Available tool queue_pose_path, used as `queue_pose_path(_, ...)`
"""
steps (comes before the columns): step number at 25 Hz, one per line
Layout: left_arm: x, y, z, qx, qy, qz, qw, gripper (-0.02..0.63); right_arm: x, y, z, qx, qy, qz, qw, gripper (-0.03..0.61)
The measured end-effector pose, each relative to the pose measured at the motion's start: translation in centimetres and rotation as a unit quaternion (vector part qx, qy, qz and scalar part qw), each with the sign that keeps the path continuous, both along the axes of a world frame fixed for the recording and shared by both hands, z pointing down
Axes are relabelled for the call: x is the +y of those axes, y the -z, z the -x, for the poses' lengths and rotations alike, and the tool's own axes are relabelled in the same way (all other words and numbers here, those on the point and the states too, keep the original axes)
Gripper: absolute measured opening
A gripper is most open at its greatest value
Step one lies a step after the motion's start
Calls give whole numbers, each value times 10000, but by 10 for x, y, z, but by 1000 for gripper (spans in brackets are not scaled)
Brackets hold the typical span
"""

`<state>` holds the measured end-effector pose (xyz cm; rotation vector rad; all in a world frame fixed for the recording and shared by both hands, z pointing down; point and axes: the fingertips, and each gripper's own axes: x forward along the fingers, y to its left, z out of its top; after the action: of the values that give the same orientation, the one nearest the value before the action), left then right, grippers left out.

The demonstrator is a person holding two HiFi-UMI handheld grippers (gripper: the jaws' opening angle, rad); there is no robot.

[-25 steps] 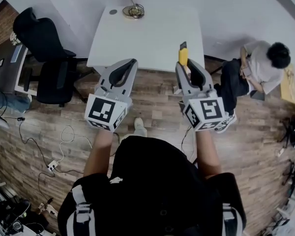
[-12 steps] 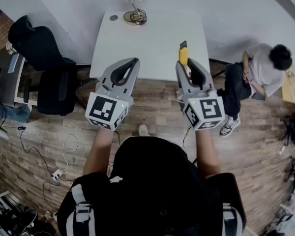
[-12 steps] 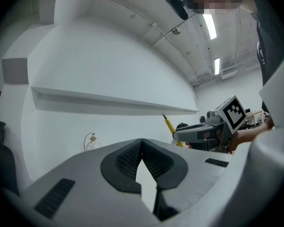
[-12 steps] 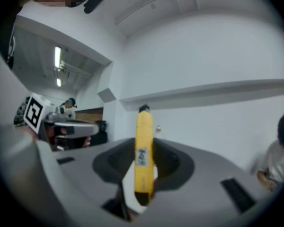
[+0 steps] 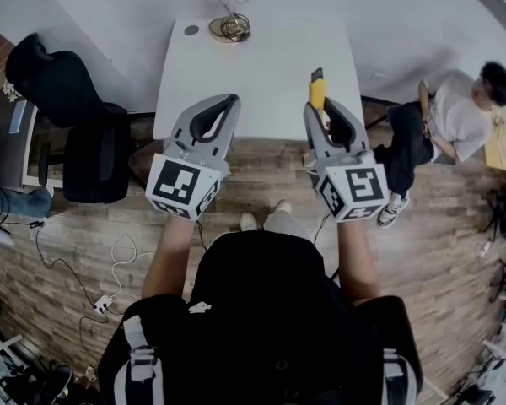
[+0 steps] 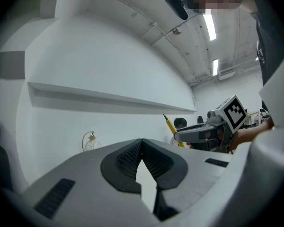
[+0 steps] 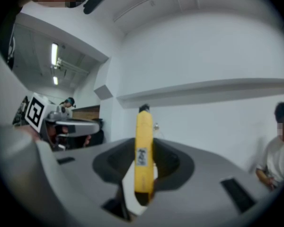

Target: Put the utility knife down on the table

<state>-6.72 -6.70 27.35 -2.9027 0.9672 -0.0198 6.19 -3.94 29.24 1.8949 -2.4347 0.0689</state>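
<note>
The yellow utility knife [image 5: 317, 94] stands up out of my right gripper [image 5: 319, 115], which is shut on its lower half. Its dark tip points away from me, over the front part of the white table [image 5: 261, 66]. In the right gripper view the knife [image 7: 143, 150] rises upright between the grey jaws. My left gripper [image 5: 230, 101] is level beside it, its tips over the table's front edge. In the left gripper view the left gripper [image 6: 142, 142] has its jaw tips touching with nothing between them, and the knife [image 6: 170, 125] shows off to the right.
A coiled wire ornament [image 5: 229, 25] and a small dark disc [image 5: 191, 30] sit at the table's far end. A black office chair [image 5: 67, 99] stands to the left, and a seated person [image 5: 455, 116] is close on the right. Cables [image 5: 110, 260] lie on the wooden floor.
Both grippers have moved forward toward the table, and their tips now reach over its front edge. The knife stays gripped the same way. My foot has stepped into view.
</note>
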Motion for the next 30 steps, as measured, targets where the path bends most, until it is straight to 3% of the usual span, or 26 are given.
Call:
queue_pose_path(19,-60,-20,-40,-112,12,207,9997,21,-69,-14,-35,-73,128,124,9998,138)
queue_pose_path(30,-121,-27,-60,-152,334,335,9988,21,-140,-20,-51,-117,498,239,9984,138)
